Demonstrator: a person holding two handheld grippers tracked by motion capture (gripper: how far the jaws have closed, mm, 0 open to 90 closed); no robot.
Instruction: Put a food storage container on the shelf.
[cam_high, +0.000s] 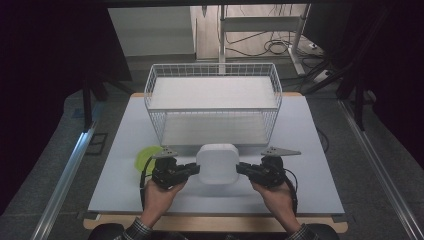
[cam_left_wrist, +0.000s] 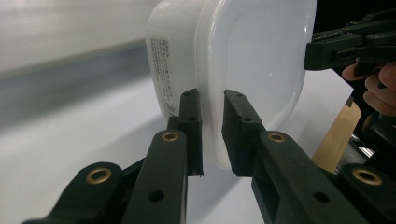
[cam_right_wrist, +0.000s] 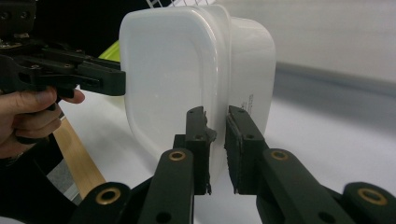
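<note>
From above, a wire basket (cam_high: 212, 102) stands behind the gripped white container (cam_high: 217, 163).

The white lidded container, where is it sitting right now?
In the high view the white lidded container sits near the table's front edge, just in front of the wire basket, clamped between the left tongs and right tongs.

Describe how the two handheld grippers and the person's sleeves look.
Both the left gripper and the right gripper are matte black, with two flat jaws, brass-coloured rivets at the linkage joints, a grey three-cornered plate on top and a black trailing cable. The person's sleeves are plaid.
</note>
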